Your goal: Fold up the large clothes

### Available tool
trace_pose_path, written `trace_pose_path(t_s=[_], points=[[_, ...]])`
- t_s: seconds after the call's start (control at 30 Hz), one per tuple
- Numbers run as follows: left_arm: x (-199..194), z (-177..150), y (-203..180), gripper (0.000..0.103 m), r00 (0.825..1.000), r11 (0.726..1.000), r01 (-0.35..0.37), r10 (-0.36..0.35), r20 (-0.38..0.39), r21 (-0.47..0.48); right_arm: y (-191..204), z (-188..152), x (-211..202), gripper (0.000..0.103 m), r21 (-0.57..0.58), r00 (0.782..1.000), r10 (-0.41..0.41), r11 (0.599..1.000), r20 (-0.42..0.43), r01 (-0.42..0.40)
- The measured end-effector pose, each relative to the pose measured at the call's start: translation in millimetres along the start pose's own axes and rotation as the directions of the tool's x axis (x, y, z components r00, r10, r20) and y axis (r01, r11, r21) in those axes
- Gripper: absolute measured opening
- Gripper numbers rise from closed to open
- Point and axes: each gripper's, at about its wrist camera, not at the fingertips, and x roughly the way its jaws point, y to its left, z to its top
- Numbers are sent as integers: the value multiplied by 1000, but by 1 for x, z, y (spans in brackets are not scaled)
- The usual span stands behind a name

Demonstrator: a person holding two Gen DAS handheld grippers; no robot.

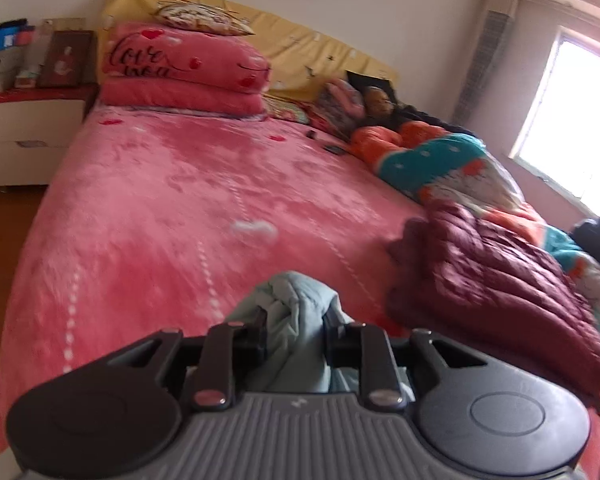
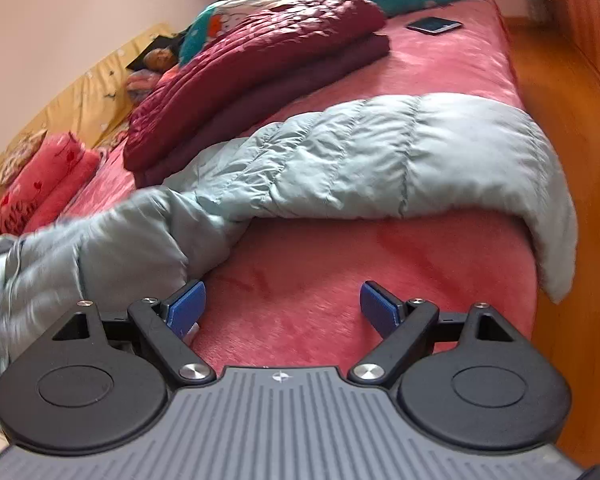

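1. The left gripper point(image 1: 294, 330) is clamped on a bunched fold of the pale blue-grey down jacket point(image 2: 340, 160), the fabric squeezed between its two fingers.
2. The right gripper point(image 2: 283, 308) hangs with its blue pads point(image 2: 186, 308) spread wide and nothing between them, above the bare pink blanket point(image 2: 300, 280).
3. The jacket lies across the near corner of the bed point(image 1: 140, 200), one end drooping over the bed's side edge, the other stretched toward the left gripper.
4. A folded maroon quilted coat point(image 2: 260, 60) sits just beyond the jacket, toward the middle of the bed.
5. A phone point(image 2: 434, 25) rests near the far edge.
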Motion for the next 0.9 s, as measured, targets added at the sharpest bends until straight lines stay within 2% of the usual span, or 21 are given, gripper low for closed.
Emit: trace_pose_path(t_s=[0.13,0.2,0.23,0.27,0.33,0.47,0.6,0.8,0.83,0.9], points=[[30,-5,6,36,999,998,-39,40,-18,39,14,-4,10,103,-68,1000,14,998,-23,-16],[39,-10,7,46,998,997,-42,44,-34,60,20,-7,16,103,-89,998,42,995,-42,-46],[42,-13,9,58,998,997,-40,43,-39,65,22,-7,17,103,-96,997,61,993,-53,-66],[45,-14,12,69,998,997,-34,37,-44,64,25,-8,21,103,-99,994,83,991,-65,-89],[43,-17,17,79,998,998,-17,20,-62,57,30,-10,25,103,-102,986,141,983,-86,-150],[32,-17,28,91,996,999,37,-33,-87,39,42,-12,35,103,-103,963,234,963,-134,-249],[4,-14,41,97,993,996,86,-84,-80,12,57,-19,47,103,-114,939,289,943,-186,-313],[-52,-15,54,99,990,991,120,-115,-80,66,79,-26,66,103,-115,914,328,925,-237,-362],[-63,-18,58,100,990,989,126,-121,-77,74,82,-28,68,101,-127,914,329,922,-239,-365],[-82,-27,65,100,989,988,127,-120,-81,93,86,-30,74,84,-127,908,338,918,-249,-376]])
